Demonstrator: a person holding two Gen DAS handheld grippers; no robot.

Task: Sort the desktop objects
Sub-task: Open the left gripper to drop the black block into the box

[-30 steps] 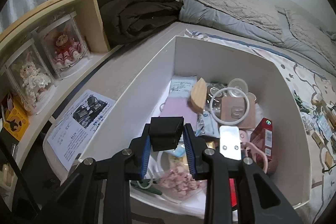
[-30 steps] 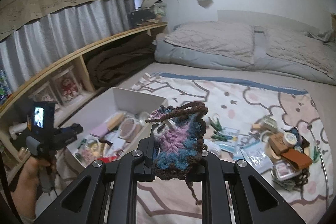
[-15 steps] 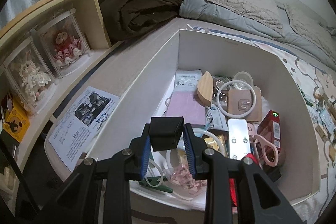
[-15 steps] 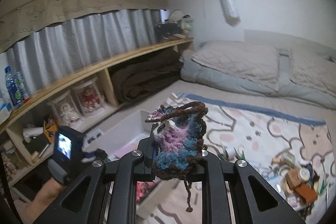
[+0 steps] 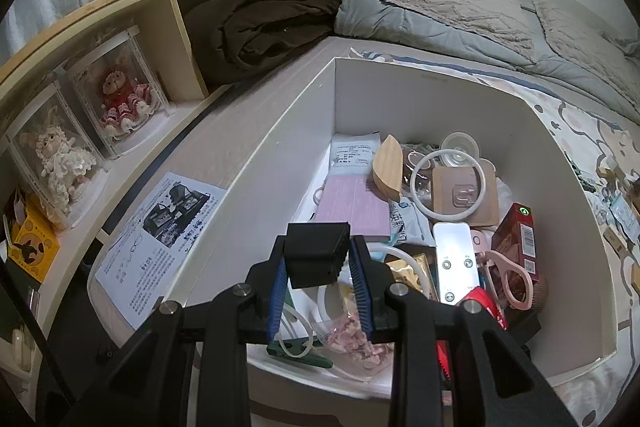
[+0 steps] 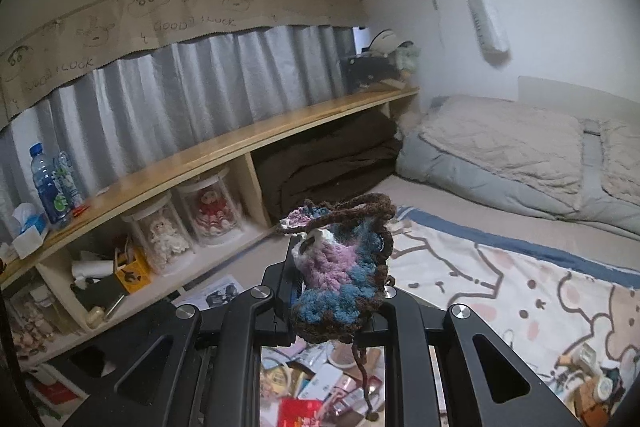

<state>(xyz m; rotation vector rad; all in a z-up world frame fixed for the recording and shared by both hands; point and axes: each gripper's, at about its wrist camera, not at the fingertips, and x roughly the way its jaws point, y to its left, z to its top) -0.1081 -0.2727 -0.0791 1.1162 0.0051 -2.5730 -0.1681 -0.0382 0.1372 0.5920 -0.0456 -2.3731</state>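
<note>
My left gripper [image 5: 320, 267] is shut on a small black block [image 5: 318, 253] and holds it over the near left part of a white box [image 5: 432, 99]. The box holds several small items, among them a pink pad [image 5: 352, 205], a wooden boat-shaped piece [image 5: 387, 165], a white ring [image 5: 448, 185], pink scissors [image 5: 510, 277] and a red carton [image 5: 516, 235]. My right gripper [image 6: 340, 291] is shut on a crocheted pouch [image 6: 340, 279] of purple, blue and brown yarn, held high above the box contents [image 6: 320, 387] that show below it.
A wooden shelf [image 5: 120, 23] runs along the left with doll cases [image 5: 120, 95], a yellow box [image 5: 34, 247] and a brown blanket [image 5: 264, 23]. A printed sheet [image 5: 160, 239] lies left of the box. Loose items [image 6: 592, 383] lie on the patterned sheet at the right.
My right gripper has swung left and upward with the pouch and now sits above the box. My left gripper has crept slightly forward over the box, still holding the block.
</note>
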